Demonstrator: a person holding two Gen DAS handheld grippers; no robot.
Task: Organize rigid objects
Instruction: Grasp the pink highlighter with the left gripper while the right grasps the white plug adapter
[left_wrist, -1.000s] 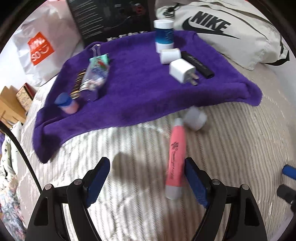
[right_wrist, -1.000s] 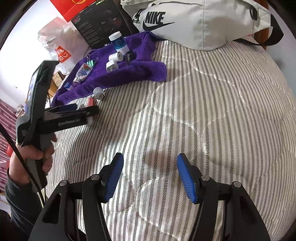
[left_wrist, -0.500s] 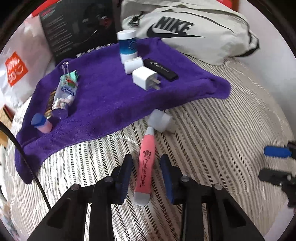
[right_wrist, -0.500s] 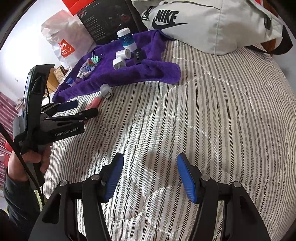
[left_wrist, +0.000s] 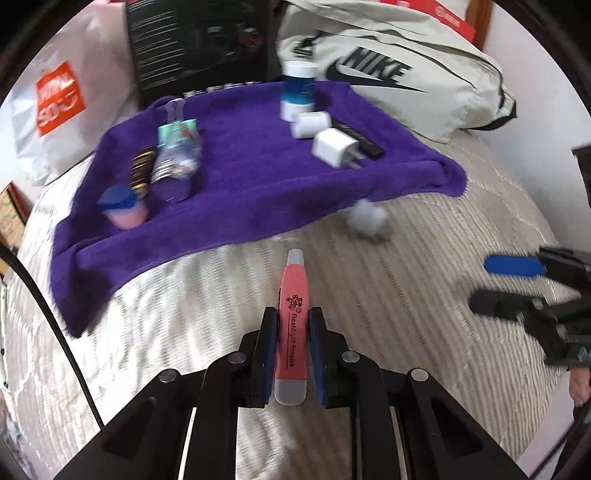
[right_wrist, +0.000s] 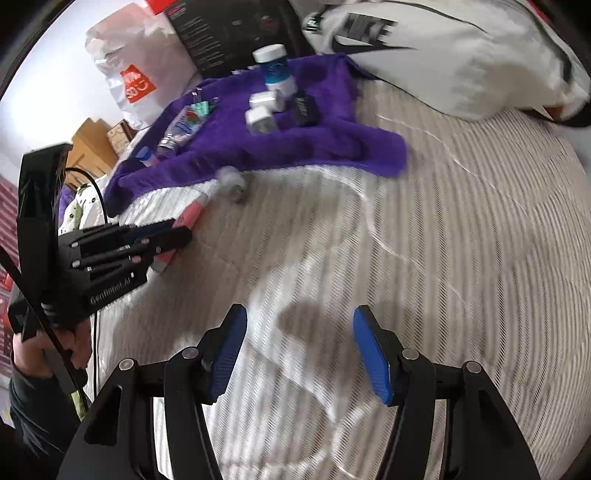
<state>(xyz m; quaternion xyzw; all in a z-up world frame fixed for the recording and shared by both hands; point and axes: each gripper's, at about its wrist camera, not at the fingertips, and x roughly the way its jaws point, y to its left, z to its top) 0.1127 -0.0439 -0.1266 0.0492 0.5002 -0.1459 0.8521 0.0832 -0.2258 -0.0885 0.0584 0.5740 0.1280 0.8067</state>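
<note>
Both of your left gripper (left_wrist: 291, 343) jaws clamp the pink flashlight earpick (left_wrist: 291, 325) just short of the purple towel (left_wrist: 258, 166), ready to join the rest there, while your right gripper (right_wrist: 299, 354) hangs half-open, empty.

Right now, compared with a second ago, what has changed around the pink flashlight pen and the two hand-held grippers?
The left hand-held gripper moved over the pink flashlight pen and its jaws have just been closing; the pads now clamp the pen's lower half. The right hand-held gripper is open and empty as before, though it has shifted over the striped bedspread. The items on the purple towel and the small white cylinder lie unchanged.
</note>
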